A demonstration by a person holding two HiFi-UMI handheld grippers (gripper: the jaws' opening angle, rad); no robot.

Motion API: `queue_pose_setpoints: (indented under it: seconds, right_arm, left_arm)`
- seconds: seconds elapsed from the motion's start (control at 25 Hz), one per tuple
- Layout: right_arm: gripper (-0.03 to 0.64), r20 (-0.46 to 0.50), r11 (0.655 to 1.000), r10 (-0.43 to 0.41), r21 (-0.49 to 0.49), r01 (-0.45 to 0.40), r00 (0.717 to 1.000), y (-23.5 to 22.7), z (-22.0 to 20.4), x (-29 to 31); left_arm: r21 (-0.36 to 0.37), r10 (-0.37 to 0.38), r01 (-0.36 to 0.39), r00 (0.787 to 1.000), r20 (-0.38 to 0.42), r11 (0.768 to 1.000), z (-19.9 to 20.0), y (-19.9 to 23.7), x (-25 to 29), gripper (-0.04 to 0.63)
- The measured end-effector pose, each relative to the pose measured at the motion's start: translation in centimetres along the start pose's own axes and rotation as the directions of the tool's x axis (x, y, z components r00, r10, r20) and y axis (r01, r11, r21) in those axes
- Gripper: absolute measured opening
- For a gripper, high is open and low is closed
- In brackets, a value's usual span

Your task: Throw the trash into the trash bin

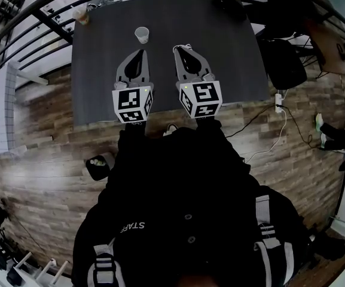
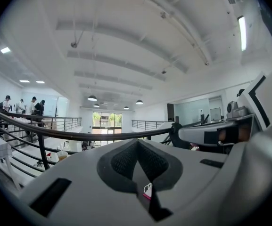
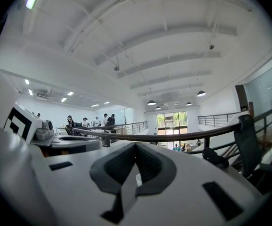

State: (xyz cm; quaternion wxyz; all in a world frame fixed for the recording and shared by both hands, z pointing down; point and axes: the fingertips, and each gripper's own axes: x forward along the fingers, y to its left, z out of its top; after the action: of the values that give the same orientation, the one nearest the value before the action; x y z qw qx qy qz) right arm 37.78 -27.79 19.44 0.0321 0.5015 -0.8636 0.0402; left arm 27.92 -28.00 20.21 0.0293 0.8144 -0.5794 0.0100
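A small white paper cup [image 1: 142, 34] stands upright on the dark grey table [image 1: 100, 88], toward its far side. My left gripper [image 1: 140, 53] hovers over the table just short of the cup, jaws shut with nothing in them. To its right, my right gripper [image 1: 180, 48] is also shut and empty, level with the cup and beside it. In the left gripper view the left gripper [image 2: 137, 146] has its pads together, and a sliver of the white cup [image 2: 148, 190] shows below them. The right gripper view shows the right gripper [image 3: 136, 147] the same way, with the cup [image 3: 138, 179] peeking through.
A second cup with a drink [image 1: 81, 17] sits at the table's far left corner by the black railing [image 1: 46, 8]. A small dark bin [image 1: 100, 165] stands on the wood floor left of me. A black chair [image 1: 283, 61] and a power strip with cables [image 1: 278, 103] lie to the right.
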Motion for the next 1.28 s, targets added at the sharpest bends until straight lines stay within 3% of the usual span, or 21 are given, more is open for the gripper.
queue_pose_setpoints:
  seconds: [0.28,0.44,0.64,1.28]
  right_arm:
    - [0.014,0.000,1.000,-0.003,0.001,0.003,1.000,-0.3,-0.2,0.3]
    - [0.014,-0.006,1.000,-0.001,0.008,0.001,1.000,-1.1,-0.5,-0.3]
    - [0.014,-0.023,1.000,0.001,0.020,0.000,1.000,-2.3,-1.5,0.0]
    - [0.014,-0.161,0.997,-0.028,0.070,0.040,0.987,-6.1,-7.6,1.4]
  left_arm:
    - [0.025,0.017,-0.017,1.000,0.004,1.000,0.4,0.5,0.4,0.000]
    - [-0.006,0.037,-0.037,0.999,-0.001,0.999,0.0,0.0,0.5,-0.002]
    - [0.007,0.029,-0.029,1.000,0.005,1.000,-0.3,-0.3,1.4,0.000]
    - [-0.041,0.030,-0.035,0.993,-0.112,0.999,-6.1,-0.6,3.8,0.000]
